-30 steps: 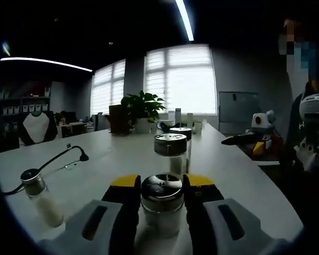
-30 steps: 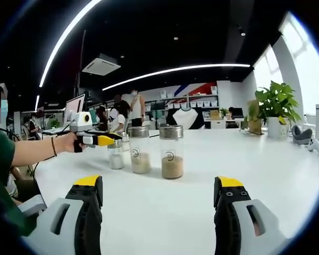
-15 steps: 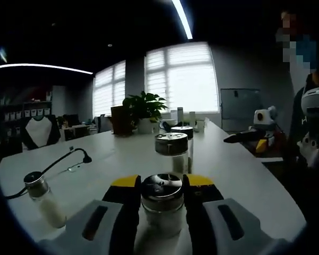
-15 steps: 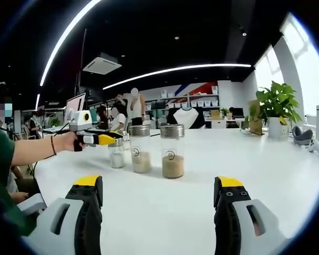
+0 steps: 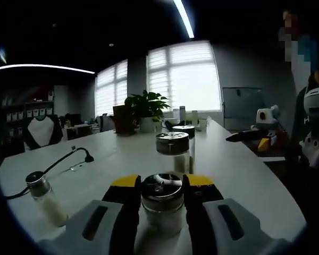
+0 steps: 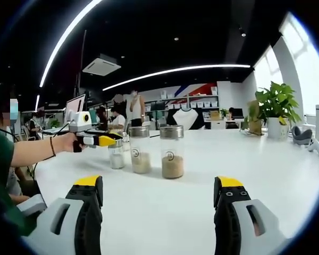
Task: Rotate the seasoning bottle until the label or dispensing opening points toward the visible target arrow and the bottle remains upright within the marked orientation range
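Two yellow-tipped jaws of the left gripper (image 5: 162,187) press against either side of a small seasoning bottle (image 5: 161,204), which stands upright on the white counter (image 5: 239,175) with its shiny metal lid level between them. Its glass body holds a pale powder. Just beyond it, in the left gripper view, a taller jar (image 5: 173,151) with a metal lid stands upright, and a second lidded jar (image 5: 186,137) stands close behind that one. Off to the left, well apart, a small shaker (image 5: 44,197) with white contents leans in the fisheye curve, near a black cable (image 5: 61,162) lying on the counter. A potted plant (image 5: 144,110) sits at the far end before bright windows.

In the right gripper view, the right gripper (image 6: 159,187) has its jaws wide apart over bare counter, holding nothing. Ahead stand three containers in a row: the small bottle clamped by the left gripper, a jar with pale contents (image 6: 140,150), and a jar with brown contents (image 6: 171,151). A person's hand (image 6: 69,142) holds the left gripper from the left side. No arrow mark can be made out on the counter.
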`<state>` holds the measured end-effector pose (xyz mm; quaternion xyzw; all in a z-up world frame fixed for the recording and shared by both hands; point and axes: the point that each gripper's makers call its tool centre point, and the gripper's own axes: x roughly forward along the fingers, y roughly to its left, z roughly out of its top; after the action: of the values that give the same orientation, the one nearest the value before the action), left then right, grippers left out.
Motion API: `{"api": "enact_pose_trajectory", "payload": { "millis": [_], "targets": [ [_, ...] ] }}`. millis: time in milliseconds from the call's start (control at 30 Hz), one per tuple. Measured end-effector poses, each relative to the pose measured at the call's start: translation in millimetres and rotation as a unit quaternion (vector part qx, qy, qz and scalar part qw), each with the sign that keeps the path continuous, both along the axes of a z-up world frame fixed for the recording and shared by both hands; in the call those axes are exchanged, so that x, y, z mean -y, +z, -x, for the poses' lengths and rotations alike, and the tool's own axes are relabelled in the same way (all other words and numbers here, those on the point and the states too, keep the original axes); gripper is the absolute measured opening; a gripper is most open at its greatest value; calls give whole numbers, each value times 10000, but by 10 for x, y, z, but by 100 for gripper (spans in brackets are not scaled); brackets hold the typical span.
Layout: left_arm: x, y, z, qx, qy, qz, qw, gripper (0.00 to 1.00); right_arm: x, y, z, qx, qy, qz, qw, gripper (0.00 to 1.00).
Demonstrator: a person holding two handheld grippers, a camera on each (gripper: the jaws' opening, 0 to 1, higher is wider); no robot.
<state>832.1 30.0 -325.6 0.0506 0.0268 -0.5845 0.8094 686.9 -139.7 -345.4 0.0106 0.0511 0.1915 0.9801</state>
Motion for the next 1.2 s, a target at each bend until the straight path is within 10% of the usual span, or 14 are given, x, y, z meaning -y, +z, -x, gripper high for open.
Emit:
{"api": "enact_pose_trajectory", "payload": {
  "millis": [1200],
  "targets": [
    [-51,-9,-61,-76,1214,-44,9926,33,1,-48,18,-88,6,-42,10000,88]
  ]
}}
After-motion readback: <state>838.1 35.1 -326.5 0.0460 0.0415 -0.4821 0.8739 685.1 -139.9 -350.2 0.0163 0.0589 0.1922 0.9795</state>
